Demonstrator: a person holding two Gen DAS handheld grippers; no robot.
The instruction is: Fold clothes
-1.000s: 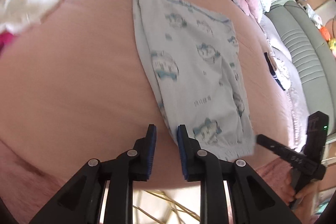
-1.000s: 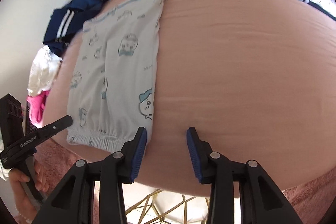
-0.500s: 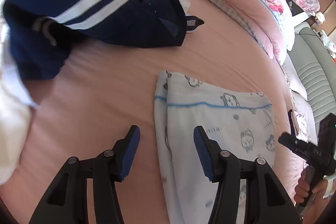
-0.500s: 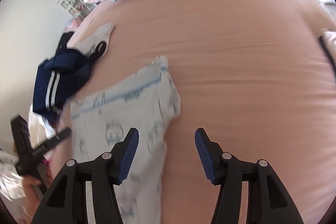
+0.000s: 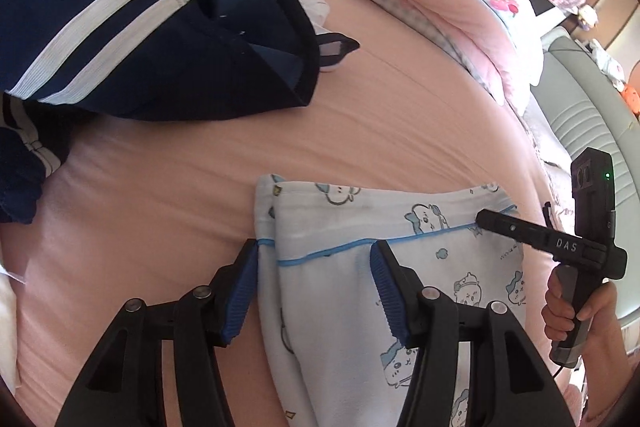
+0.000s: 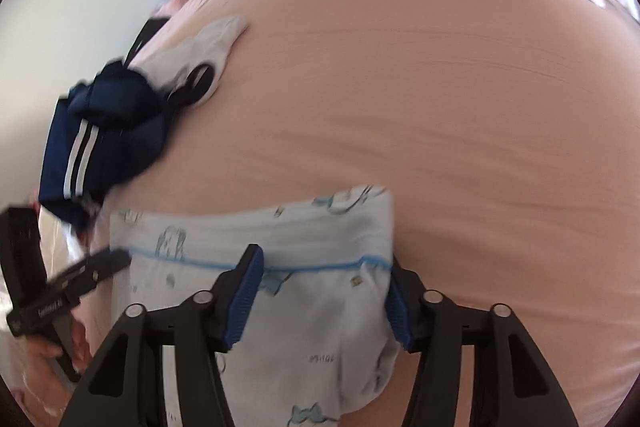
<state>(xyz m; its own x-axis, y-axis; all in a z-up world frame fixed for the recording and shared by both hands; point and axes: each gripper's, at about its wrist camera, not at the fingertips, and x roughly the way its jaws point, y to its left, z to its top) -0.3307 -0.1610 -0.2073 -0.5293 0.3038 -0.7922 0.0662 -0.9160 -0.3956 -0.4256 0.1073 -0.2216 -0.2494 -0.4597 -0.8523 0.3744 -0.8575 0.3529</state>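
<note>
Fingers (image 5: 240, 291) spread both grippers, right closing; printed pants (image 5: 352, 267) corners between them, ungripped.

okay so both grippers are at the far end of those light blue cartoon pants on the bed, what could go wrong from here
1. The right gripper is closing on the pants at their right corner; it may catch only the top layer, so the fold comes up uneven.
2. The left gripper's jaws stand apart over the left corner, so that side could lag.
3. The navy garment lies close and could snag.
</note>
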